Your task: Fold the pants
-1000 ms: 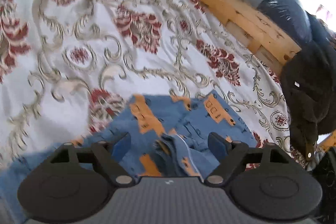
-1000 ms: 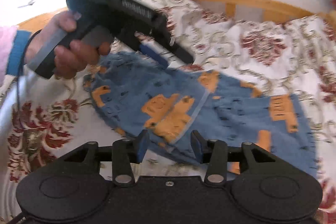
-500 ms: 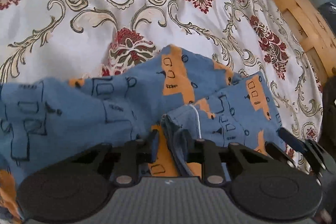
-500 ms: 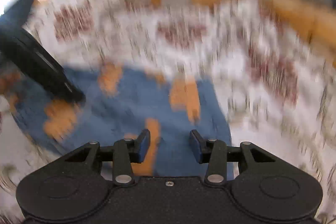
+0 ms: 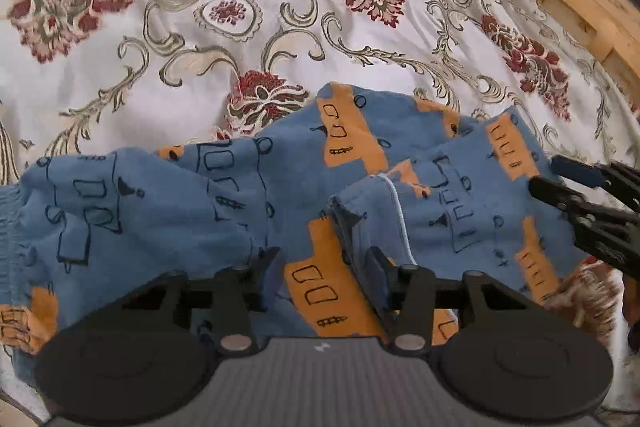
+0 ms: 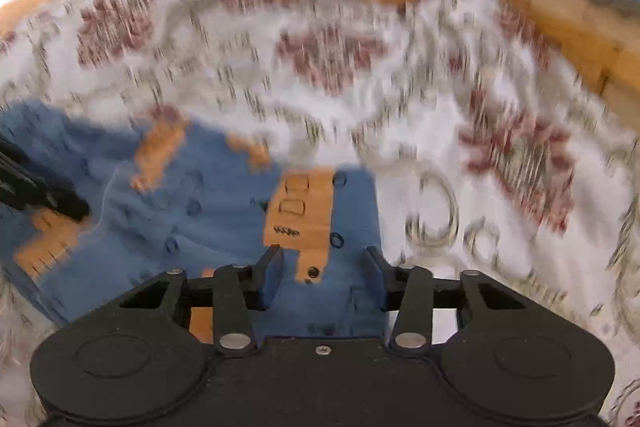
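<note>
Blue cotton pants (image 5: 224, 211) with orange patches lie rumpled on the flowered bedspread (image 5: 248, 7), spread from nine to three o'clock below me. My left claw (image 5: 325, 269) has just been opening and now stands apart over a folded edge, pinching nothing; my right claw (image 6: 325, 269) hovers open above the hem at three o'clock. If either closes on one layer only, I judge the fold will drag crooked and bunch.
</note>
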Demonstrator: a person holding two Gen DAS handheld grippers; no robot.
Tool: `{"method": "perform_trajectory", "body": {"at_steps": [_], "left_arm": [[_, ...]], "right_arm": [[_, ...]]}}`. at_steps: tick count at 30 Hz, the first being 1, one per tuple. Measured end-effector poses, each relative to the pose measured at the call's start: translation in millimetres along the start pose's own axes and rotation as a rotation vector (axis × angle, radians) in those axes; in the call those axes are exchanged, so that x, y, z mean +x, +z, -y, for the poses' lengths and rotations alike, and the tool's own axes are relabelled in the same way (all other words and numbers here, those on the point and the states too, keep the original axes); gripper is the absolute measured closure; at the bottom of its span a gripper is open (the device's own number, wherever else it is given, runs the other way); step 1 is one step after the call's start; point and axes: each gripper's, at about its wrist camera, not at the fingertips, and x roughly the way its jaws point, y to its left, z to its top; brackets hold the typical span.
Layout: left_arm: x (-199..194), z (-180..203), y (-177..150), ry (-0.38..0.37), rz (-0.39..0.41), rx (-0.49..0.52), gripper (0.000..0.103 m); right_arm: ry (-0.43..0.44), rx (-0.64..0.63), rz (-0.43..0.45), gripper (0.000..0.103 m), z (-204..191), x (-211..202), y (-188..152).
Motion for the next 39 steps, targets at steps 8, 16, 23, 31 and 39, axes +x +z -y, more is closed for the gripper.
{"method": "perform_trajectory", "body": {"at_steps": [8,16,23,31,39], "left_arm": [[-16,12,-27,0.103,0.091,0.040,0.044],[-71,12,-73,0.216,0.221,-0.102,0.029],[-99,-47,-106,0.193,0.233,-0.516,0.026],[-91,-101,-95,0.057,0.272,-0.791,0.018],[-76,-116,-94,0.147,0.299,-0.952,0.062]], "right_arm": [[-0.009,-0.036,0.007,0.036,-9,-4,-7],[0.113,-0.073,0.107,0.031,-17,-39,13],[0.402,-0.203,0.086,0.020,-52,-10,69],[0.764,-0.478,-0.030,0.017,-118,61,144],[0.971,-0.429,-0.188,0.021,-183,111,201]]}}
